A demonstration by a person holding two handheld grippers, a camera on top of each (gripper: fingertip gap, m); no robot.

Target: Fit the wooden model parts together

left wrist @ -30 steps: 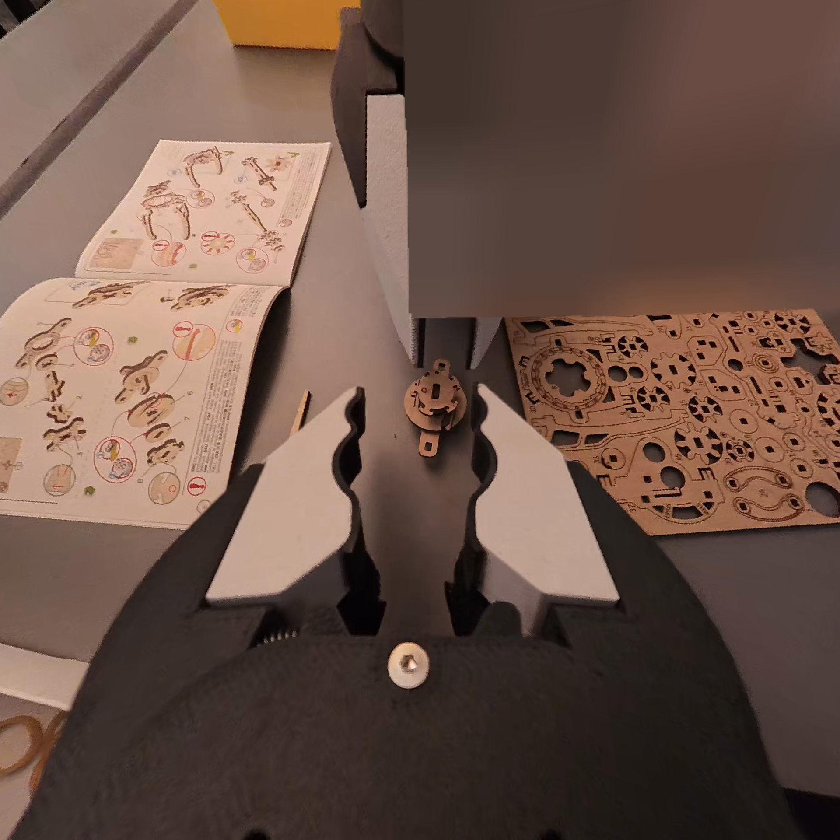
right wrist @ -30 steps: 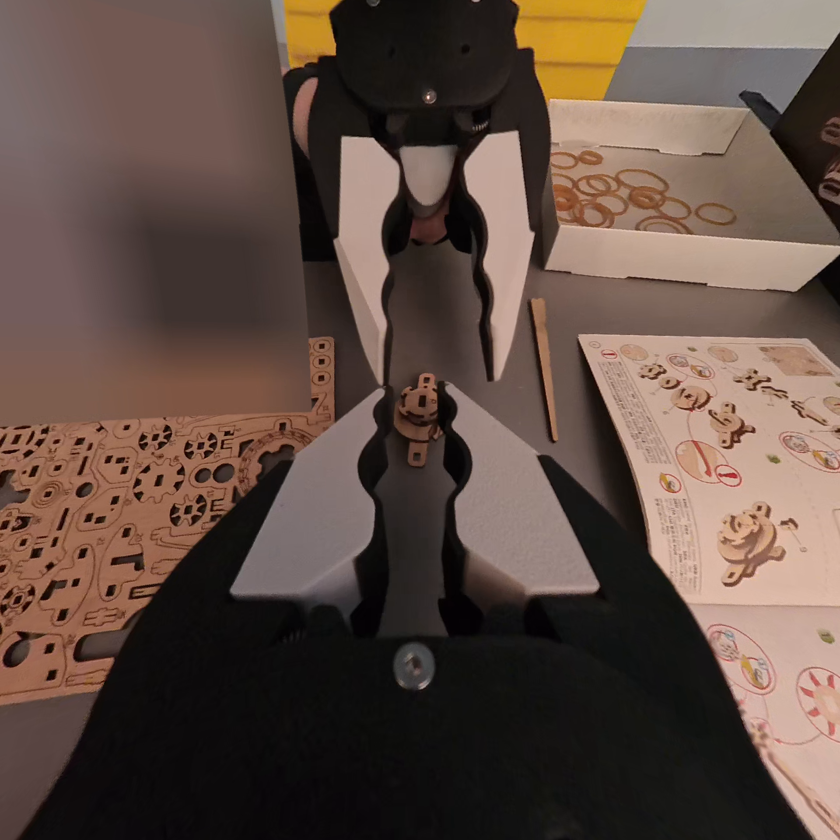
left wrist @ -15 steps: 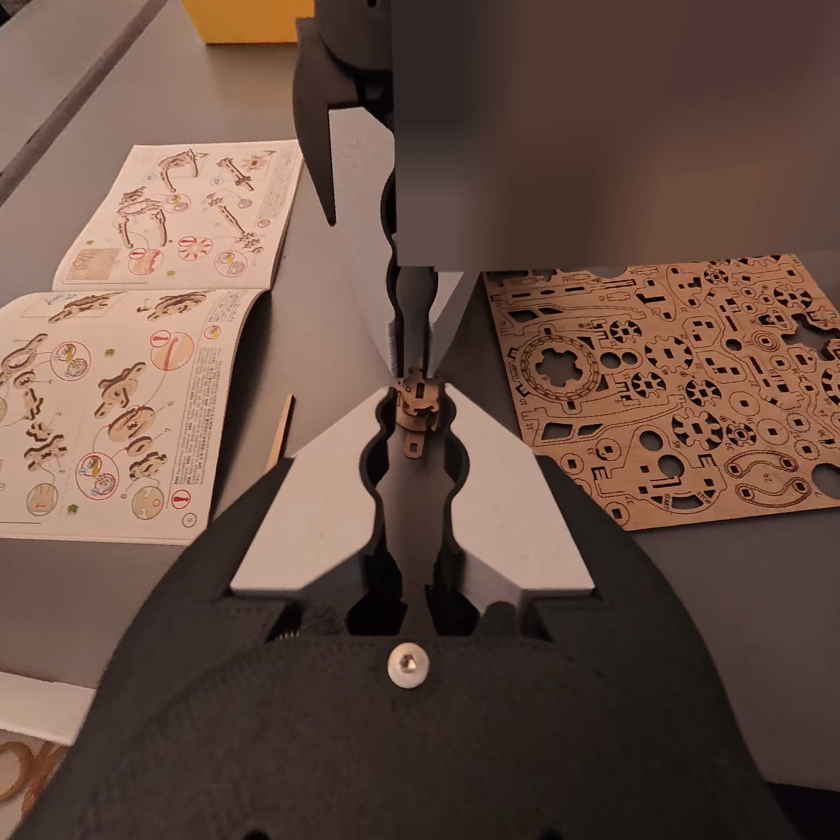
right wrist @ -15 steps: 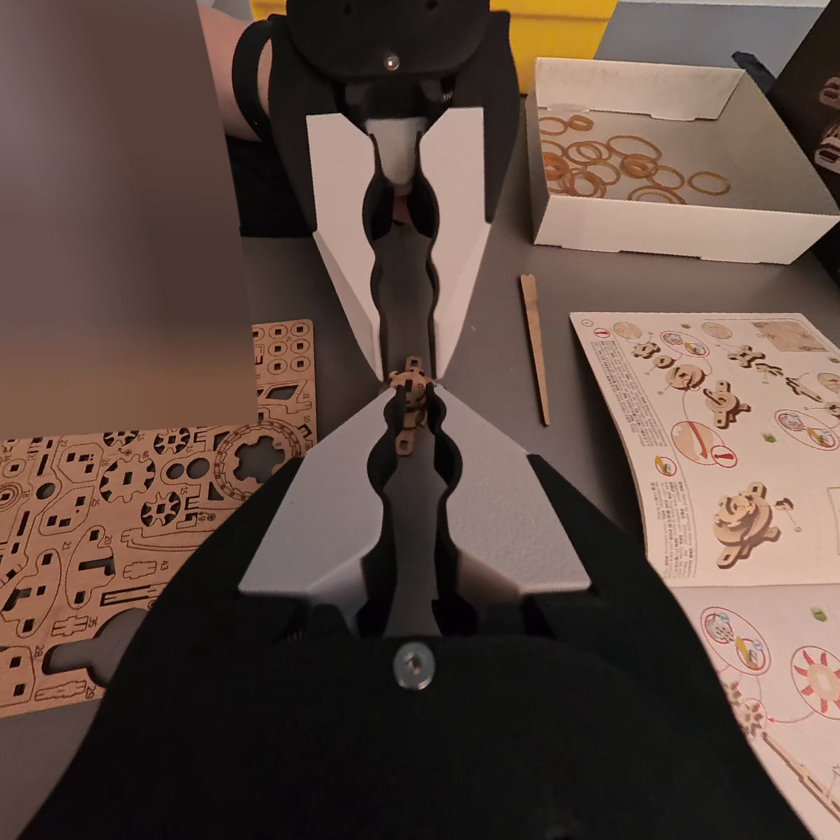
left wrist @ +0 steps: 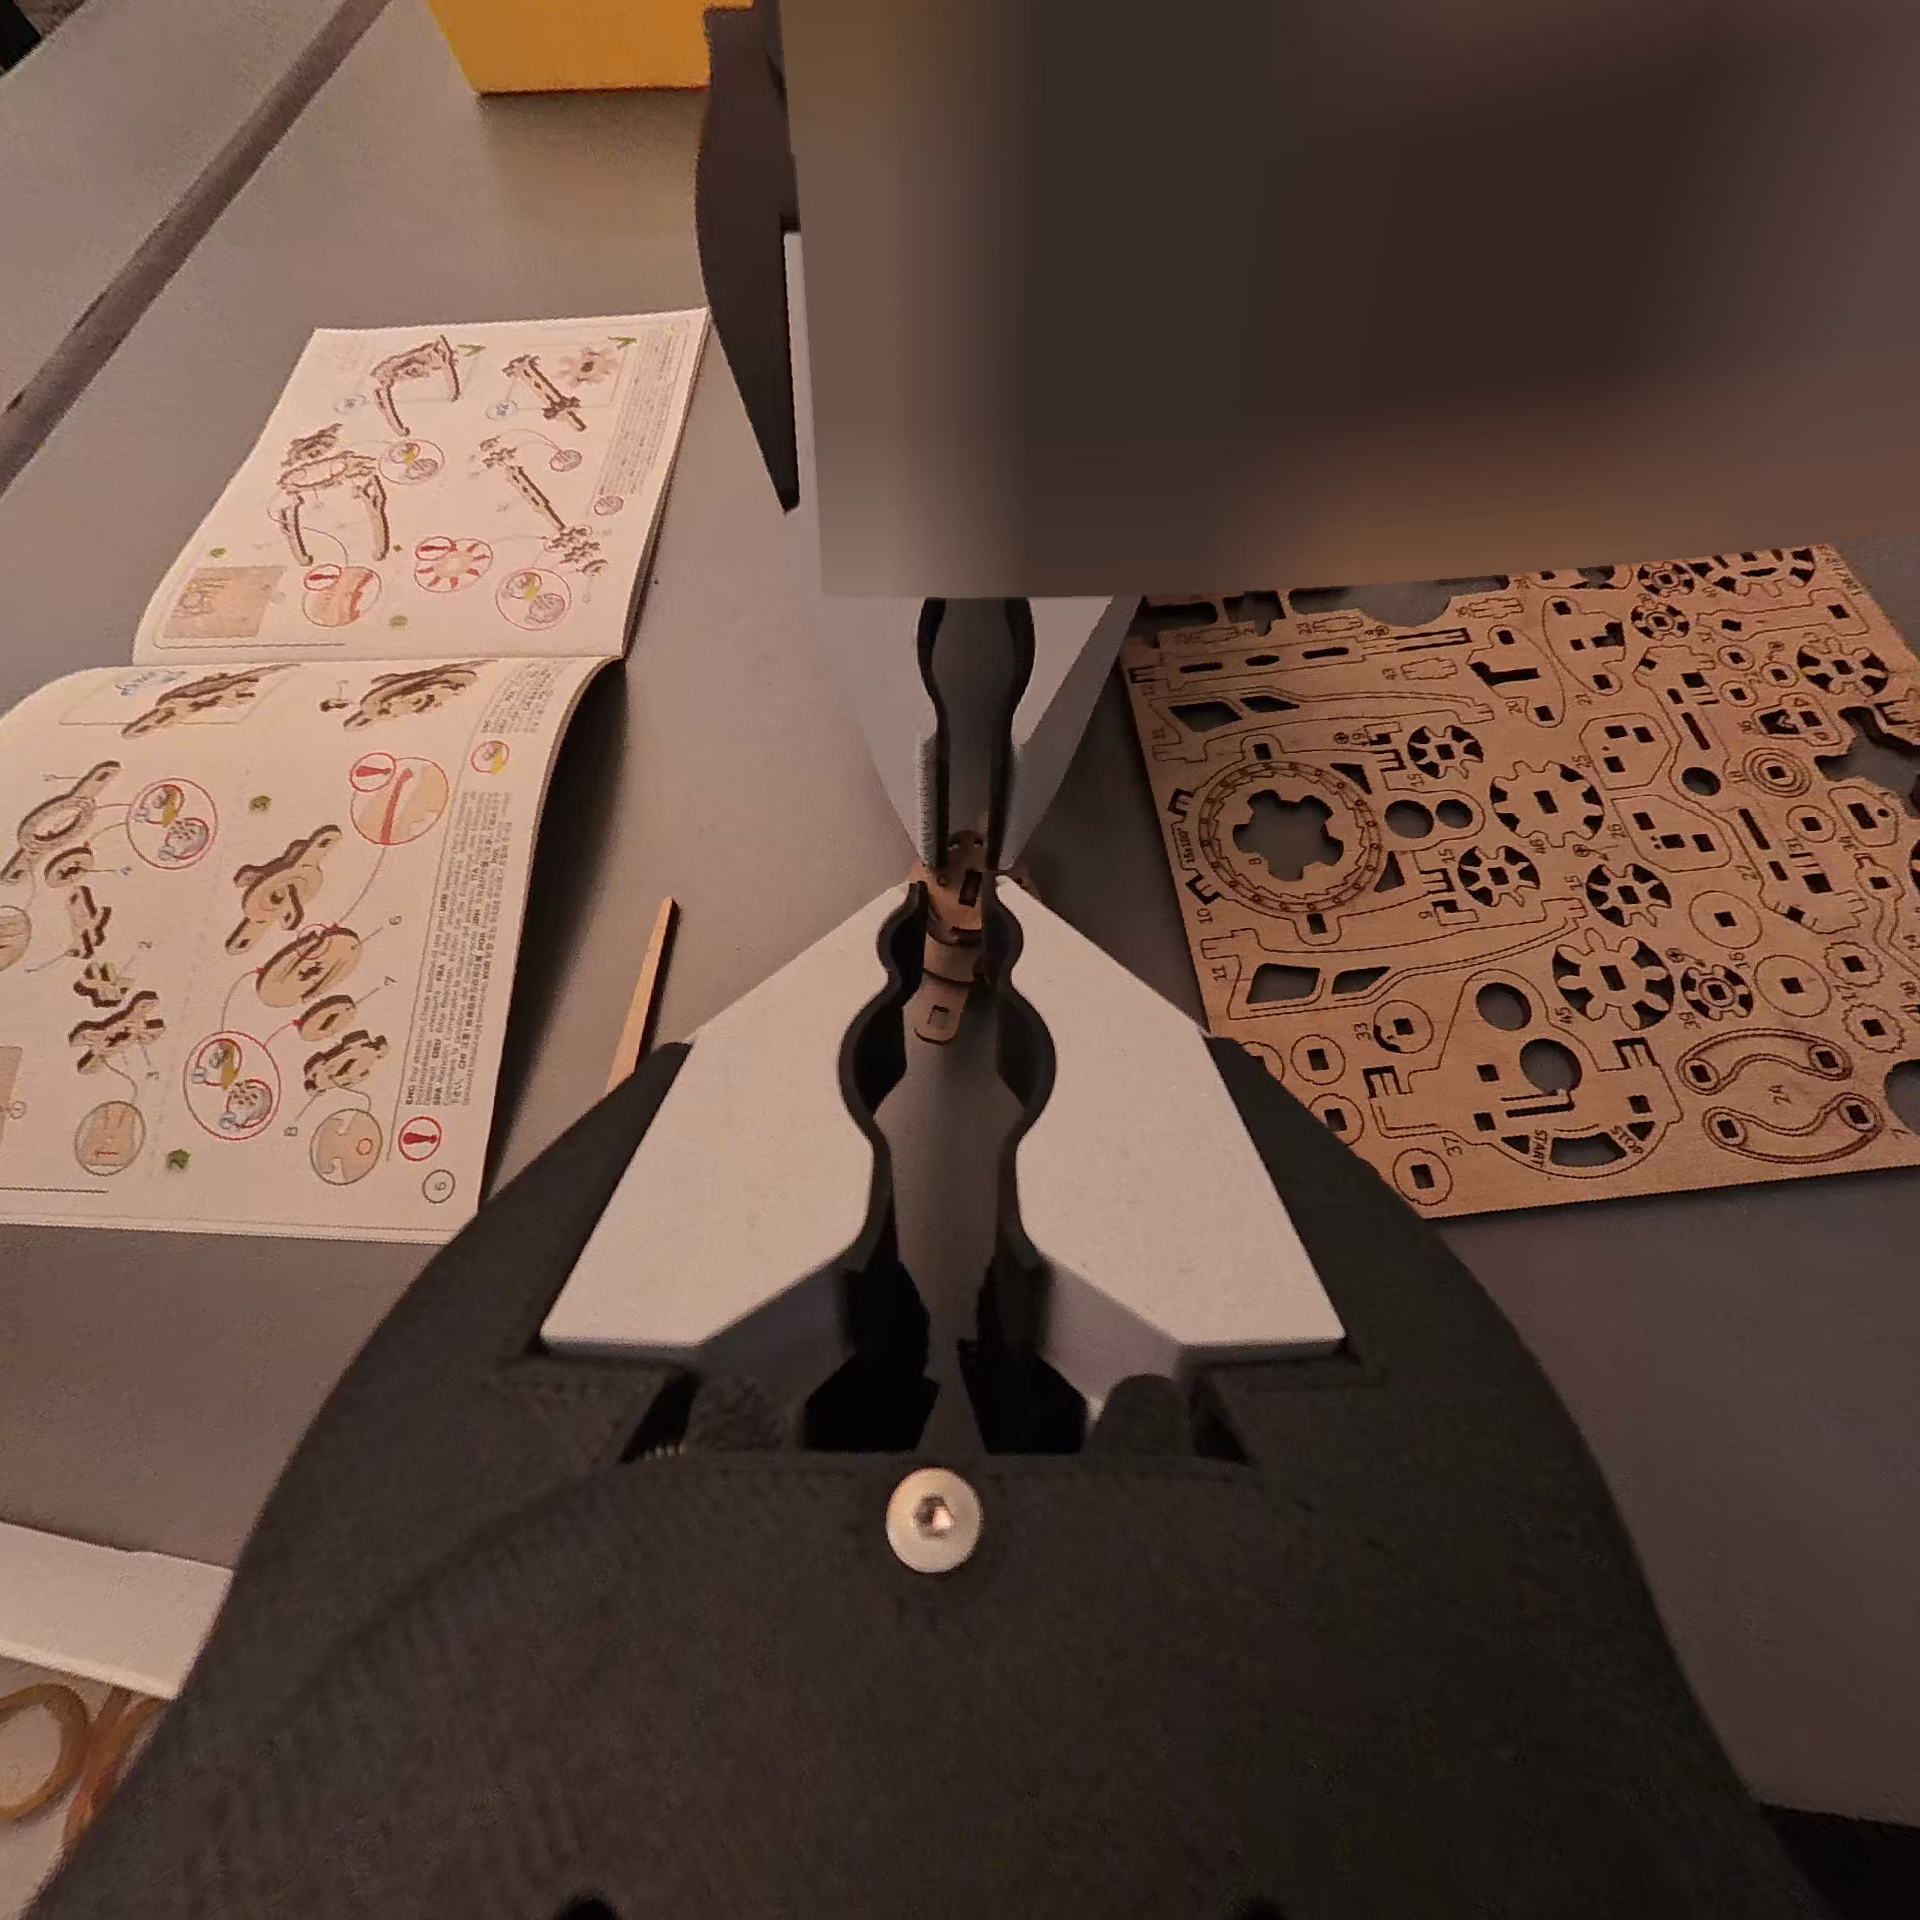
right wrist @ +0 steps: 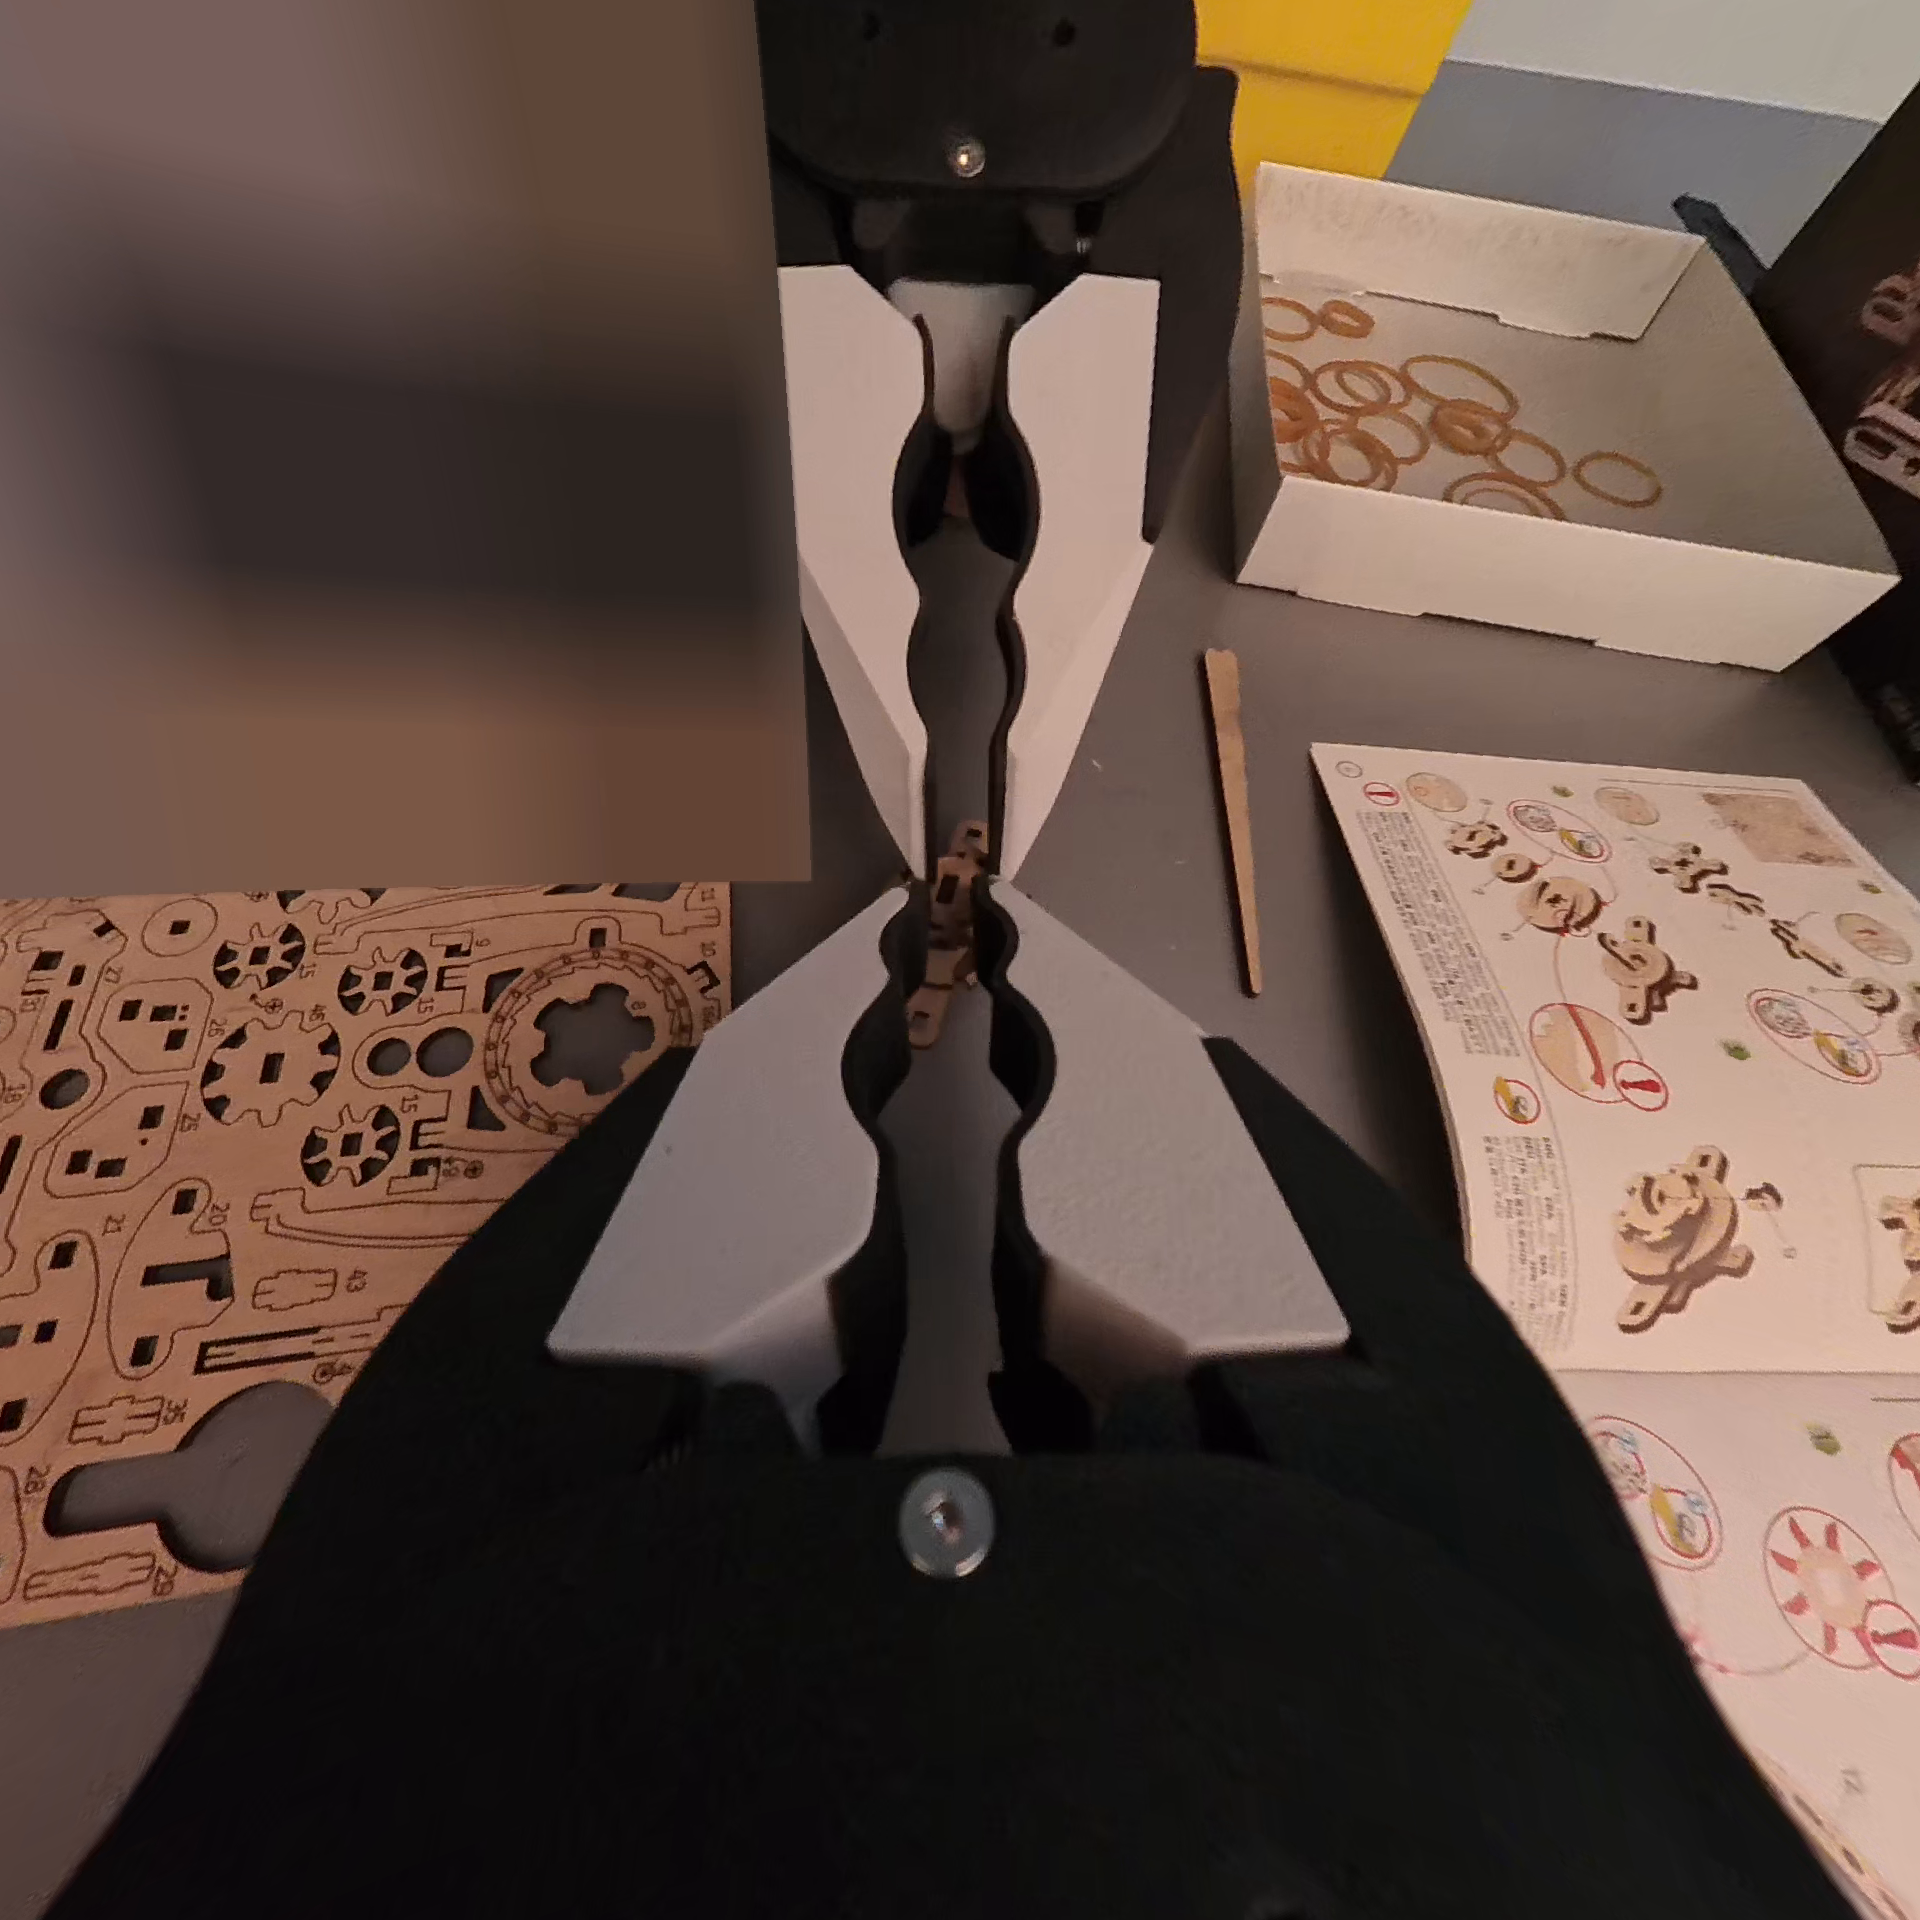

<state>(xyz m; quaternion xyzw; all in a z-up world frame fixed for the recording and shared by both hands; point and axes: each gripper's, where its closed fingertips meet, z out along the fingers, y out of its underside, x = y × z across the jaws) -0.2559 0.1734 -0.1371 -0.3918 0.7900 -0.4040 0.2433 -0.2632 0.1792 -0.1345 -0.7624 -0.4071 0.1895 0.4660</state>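
Note:
A small wooden model assembly (left wrist: 948, 945), made of round slotted pieces with a tab hanging down, is held edge-on just above the grey table. My left gripper (left wrist: 961, 899) is shut on its near side. My right gripper (left wrist: 966, 852) comes in from the opposite side, tip to tip, and is shut on the far side. In the right wrist view the same assembly (right wrist: 948, 940) sits between my right gripper (right wrist: 951, 899) and the left gripper (right wrist: 961, 847) facing it. A blurred patch hides the upper part of the opposite gripper in the left wrist view.
A laser-cut wooden parts sheet (left wrist: 1558, 883) lies flat beside the grippers, also seen in the right wrist view (right wrist: 260, 1091). An open instruction booklet (left wrist: 312, 831) and a thin wooden stick (right wrist: 1233, 821) lie on the other side. A white box (right wrist: 1507, 592) holds rubber bands (right wrist: 1434, 416). The grippers are tip to tip, or close to it.
My left gripper was open beside the assembly and has shut on it. Both grippers squeezed tighter, and the assembly turned from face-on to edge-on between the tips.

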